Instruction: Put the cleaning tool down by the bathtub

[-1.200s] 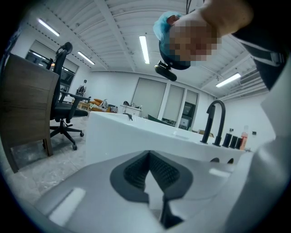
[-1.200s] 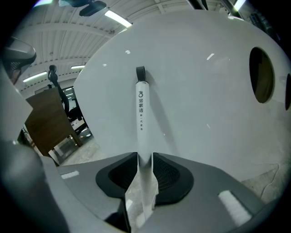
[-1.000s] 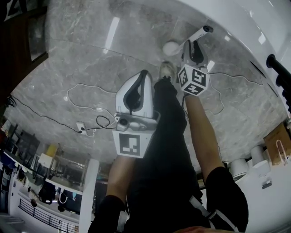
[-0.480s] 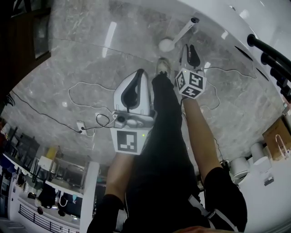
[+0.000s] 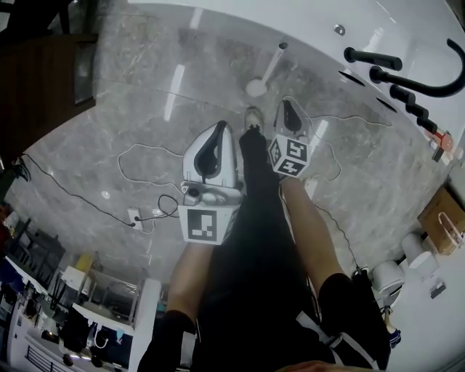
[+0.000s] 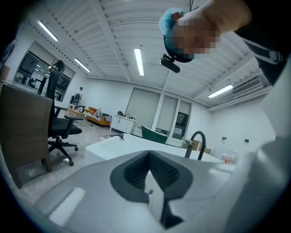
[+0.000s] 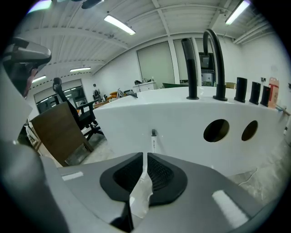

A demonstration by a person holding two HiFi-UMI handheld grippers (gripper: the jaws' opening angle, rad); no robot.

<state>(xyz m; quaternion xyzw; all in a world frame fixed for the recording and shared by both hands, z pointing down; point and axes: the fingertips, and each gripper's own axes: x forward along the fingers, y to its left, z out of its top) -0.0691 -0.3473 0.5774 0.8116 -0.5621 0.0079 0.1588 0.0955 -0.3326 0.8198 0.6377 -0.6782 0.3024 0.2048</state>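
on my left, the left gripper point(image 5: 220, 128) has its jaws closed together and carries nothing. next over, the tool point(image 5: 267, 69) is already down: its head sits on the floor and its handle leans up against the tub point(image 5: 305, 18) wall, with nothing gripping it. the right gripper point(image 5: 286, 104) hangs well apart from it; its jaws have just been closing and now stand almost shut, only a thin slit left, and empty. so i judge the placing done, and my worry is what could undo it. the handle rests on a smooth, curved white wall, so it looks ready to slide sideways and clatter flat if anything nudges it. the shoe point(image 5: 253, 116) stands near the tool's head, and a careless step could kick it. loose cables and a plug point(image 5: 134, 216) lie on the floor to the left, and catching a foot in them could mean a trip.
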